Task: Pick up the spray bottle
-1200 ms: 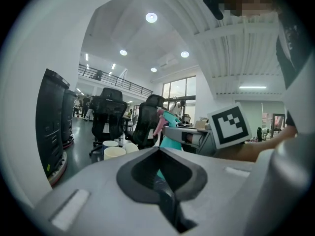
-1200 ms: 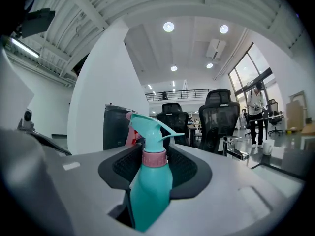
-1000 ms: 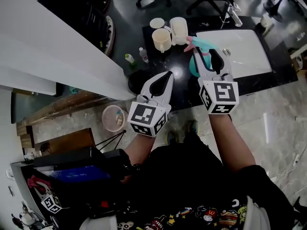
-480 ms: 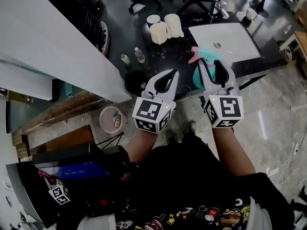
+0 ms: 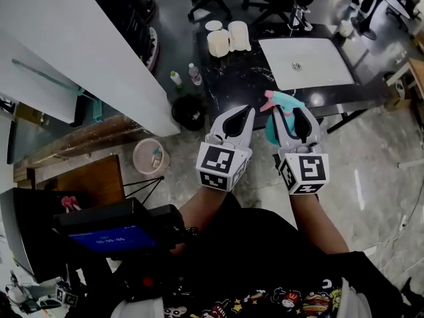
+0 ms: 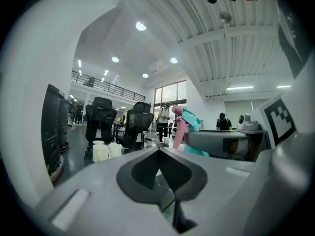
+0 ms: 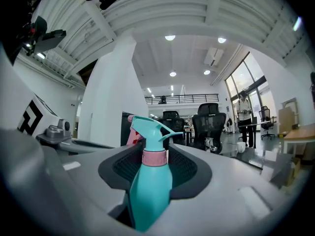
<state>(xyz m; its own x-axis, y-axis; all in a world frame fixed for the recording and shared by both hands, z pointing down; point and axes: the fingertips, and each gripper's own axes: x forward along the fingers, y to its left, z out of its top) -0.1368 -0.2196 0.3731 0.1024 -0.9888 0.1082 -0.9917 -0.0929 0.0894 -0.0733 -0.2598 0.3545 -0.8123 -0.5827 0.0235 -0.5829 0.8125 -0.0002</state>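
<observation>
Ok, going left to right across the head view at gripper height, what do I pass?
pink wastebasket → black bin → left gripper, shut and empty → spray bottle, clamped in the right gripper

No legible txt, labels, brands or nos. in any view — nothing readable.

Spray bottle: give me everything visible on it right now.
The spray bottle is teal and plastic-looking, with a pink collar at the neck, a teal spray head and a pink trigger. It stands upright between the jaws of the right gripper, which are shut on its body just below the collar. Nothing else touches it. In the head view it appears lifted, near the front edge of the black counter.
</observation>
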